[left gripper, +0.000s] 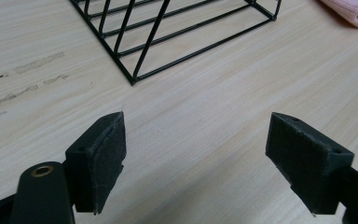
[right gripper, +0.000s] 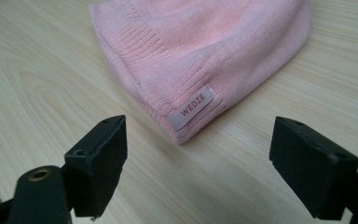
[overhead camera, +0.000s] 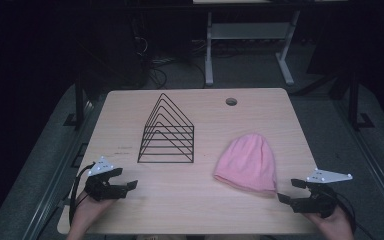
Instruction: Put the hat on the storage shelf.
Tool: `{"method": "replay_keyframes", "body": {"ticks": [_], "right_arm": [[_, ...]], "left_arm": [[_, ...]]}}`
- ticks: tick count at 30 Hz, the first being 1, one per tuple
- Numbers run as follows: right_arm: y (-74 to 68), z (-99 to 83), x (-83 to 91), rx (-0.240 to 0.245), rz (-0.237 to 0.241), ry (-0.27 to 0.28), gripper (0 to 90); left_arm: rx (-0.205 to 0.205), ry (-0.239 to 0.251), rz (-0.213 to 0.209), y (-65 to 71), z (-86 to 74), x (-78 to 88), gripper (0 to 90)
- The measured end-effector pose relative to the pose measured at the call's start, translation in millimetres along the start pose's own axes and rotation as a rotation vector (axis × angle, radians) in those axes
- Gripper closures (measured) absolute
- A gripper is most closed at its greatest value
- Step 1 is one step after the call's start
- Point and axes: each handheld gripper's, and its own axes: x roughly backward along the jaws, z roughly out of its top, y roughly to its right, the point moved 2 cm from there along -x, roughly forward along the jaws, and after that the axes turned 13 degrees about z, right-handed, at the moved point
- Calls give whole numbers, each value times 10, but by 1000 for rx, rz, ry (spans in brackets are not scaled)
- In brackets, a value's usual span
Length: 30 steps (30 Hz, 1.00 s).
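Observation:
A pink knitted beanie (overhead camera: 247, 161) lies flat on the right half of the wooden table (overhead camera: 195, 200), its ribbed hem toward me. In the right gripper view the beanie (right gripper: 200, 56) shows a small white label, and its hem corner lies just ahead of the gap between the jaws. My right gripper (overhead camera: 291, 190) rests at the table's front right, open and empty, a little right of the hem. A black wire rack (overhead camera: 167, 132) stands mid-table. My left gripper (overhead camera: 126, 178) sits at the front left, open and empty, with the rack's near corner (left gripper: 133, 80) ahead of it.
A round cable hole (overhead camera: 231, 101) sits near the table's far edge. Beyond the table stand the white legs of another desk (overhead camera: 209, 55) and cables on a dark floor. Bare wood lies between the two grippers.

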Motion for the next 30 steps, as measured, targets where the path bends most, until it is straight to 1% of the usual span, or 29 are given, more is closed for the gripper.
{"method": "replay_keyframes", "body": {"ticks": [4, 7, 10, 11, 12, 13, 16, 17, 19, 21, 25, 27, 28, 29, 30], "right_arm": [[18, -15, 3, -10, 2, -4, 181], [18, 10, 9, -30, 6, 3, 181], [5, 55, 16, -20, 4, 0, 181], [-9, 84, 22, -20, 0, 1, 181], [-18, 117, 33, -8, 0, 3, 181], [-26, 185, 51, 6, 9, 20, 181], [-20, 254, 49, 5, 22, 22, 181], [-11, 287, 39, 4, 27, 17, 181], [13, 354, 7, 3, 29, 5, 181], [50, 456, -44, -3, 40, -11, 182], [73, 558, -81, 19, 43, -6, 186], [82, 614, -113, 28, 47, -27, 185], [101, 667, -143, 34, 49, -39, 186], [101, 667, -143, 34, 49, -39, 186], [120, 716, -171, 27, 46, -58, 186]], "left_arm": [[-11, -10, 3, -2, -7, -15, 199], [-19, -9, -1, -2, -14, 2, 199], [-25, -5, 0, 16, -14, 13, 199], [-28, -1, 1, 19, -13, 17, 199], [-26, -1, 1, 21, -14, 23, 200], [-10, 7, -4, 30, -17, 28, 199], [-10, 9, -6, 33, -12, 28, 199], [-2, 10, -6, 40, -8, 27, 199], [-9, 13, -5, 34, -2, 20, 199], [-3, 8, -12, 26, 4, 14, 199], [5, 16, -13, 19, 16, 18, 200], [16, 17, -17, 20, 15, 23, 199], [13, 19, -20, 23, 18, 22, 199], [13, 19, -20, 23, 18, 22, 199], [12, 18, -19, 25, 20, 23, 199]]}}
